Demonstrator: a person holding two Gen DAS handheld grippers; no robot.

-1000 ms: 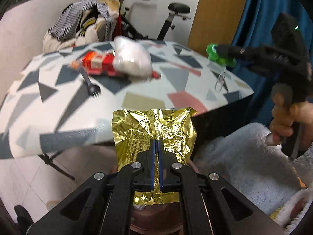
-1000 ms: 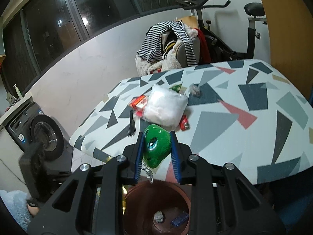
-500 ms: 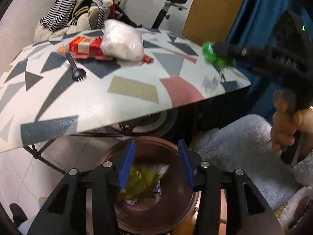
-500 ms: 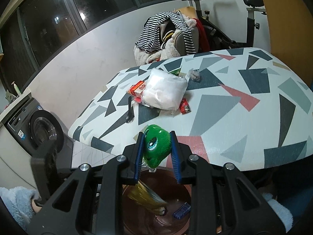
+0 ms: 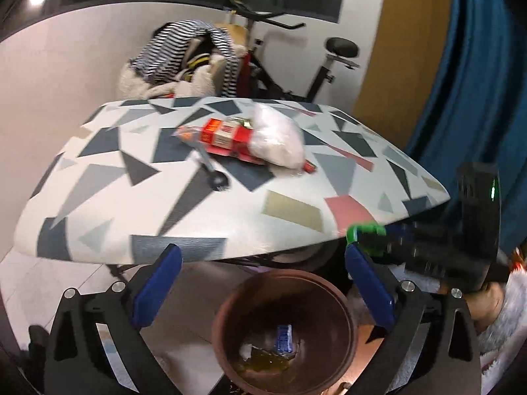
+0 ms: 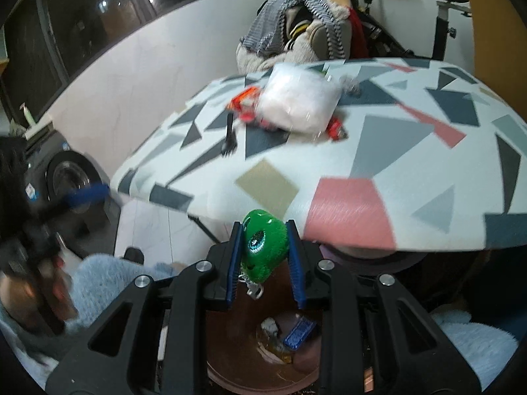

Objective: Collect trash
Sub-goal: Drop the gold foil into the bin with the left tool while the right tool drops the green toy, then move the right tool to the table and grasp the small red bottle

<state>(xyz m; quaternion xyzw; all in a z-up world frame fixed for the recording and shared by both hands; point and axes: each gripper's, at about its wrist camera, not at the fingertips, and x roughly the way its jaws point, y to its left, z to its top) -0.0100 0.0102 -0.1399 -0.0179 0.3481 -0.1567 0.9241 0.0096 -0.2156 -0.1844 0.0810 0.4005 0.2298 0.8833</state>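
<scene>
My left gripper [image 5: 263, 279] hangs over the brown bin [image 5: 224, 312], its jaws opening wide with nothing between them. The crumpled gold foil [image 5: 266, 358] lies at the bin's bottom beside a blue wrapper [image 5: 285, 337]. My right gripper [image 6: 264, 228] is shut on a green toy with a keyring [image 6: 265, 247], held above the bin [image 6: 230, 362] at the table's front edge. The left wrist view shows that toy [image 5: 365, 233] at the right. On the patterned table [image 5: 164, 223] lie a red box [image 5: 227, 138], a white bag [image 5: 278, 138] and a black fork [image 5: 214, 174].
Behind the table stand an exercise bike [image 5: 322, 65] and a chair heaped with clothes [image 5: 184, 62]. A blue curtain [image 5: 477, 82] hangs at the right. A washing machine [image 6: 66, 177] stands at the left. A person's fluffy sleeve [image 6: 108, 276] is near the bin.
My left gripper opened and dropped the gold foil into the bin, then rose. My right gripper sank with the green toy to just above the bin.
</scene>
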